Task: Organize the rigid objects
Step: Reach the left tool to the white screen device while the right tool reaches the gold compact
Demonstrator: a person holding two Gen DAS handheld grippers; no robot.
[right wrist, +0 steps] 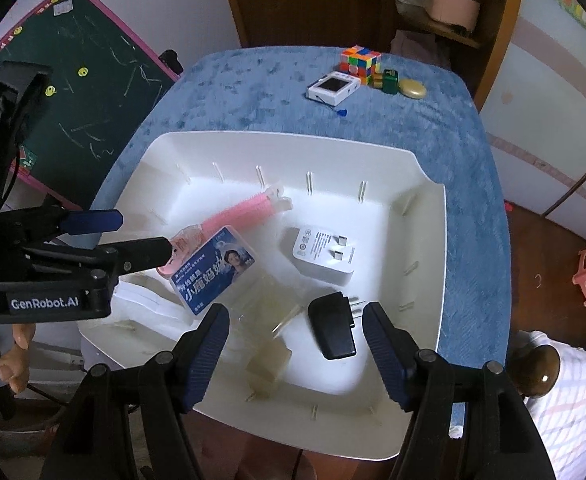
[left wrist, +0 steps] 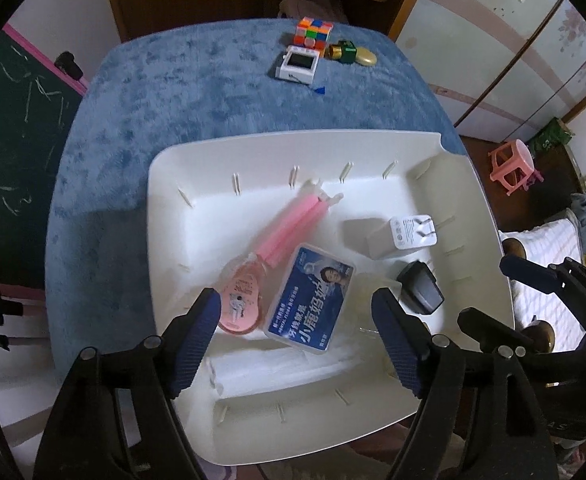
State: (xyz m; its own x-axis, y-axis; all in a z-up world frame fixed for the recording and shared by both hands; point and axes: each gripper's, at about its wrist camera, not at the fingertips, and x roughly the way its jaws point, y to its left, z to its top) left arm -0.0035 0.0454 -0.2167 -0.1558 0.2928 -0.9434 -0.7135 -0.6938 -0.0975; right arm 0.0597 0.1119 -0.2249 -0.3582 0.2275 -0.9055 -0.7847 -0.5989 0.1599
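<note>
A white tray (left wrist: 165,184) (right wrist: 425,216) on the blue cloth holds a pink correction tape (left wrist: 240,298), pink tubes (left wrist: 293,220) (right wrist: 245,210), a blue-labelled clear case (left wrist: 311,298) (right wrist: 213,270), a white plug charger (left wrist: 403,236) (right wrist: 323,254), a black charger (left wrist: 420,292) (right wrist: 333,330) and a clear plastic piece (right wrist: 267,360). My left gripper (left wrist: 295,344) (right wrist: 133,236) is open and empty above the case and tape. My right gripper (right wrist: 295,354) (left wrist: 505,292) is open and empty above the black charger and clear piece.
At the table's far edge lie a Rubik's cube (left wrist: 314,32) (right wrist: 360,60), a small white screen device (left wrist: 297,64) (right wrist: 333,88), a green and gold item (left wrist: 343,52) (right wrist: 387,80) and a gold oval (left wrist: 365,57) (right wrist: 412,88). A chalkboard (right wrist: 85,76) stands left; a pink stool (left wrist: 511,166) right.
</note>
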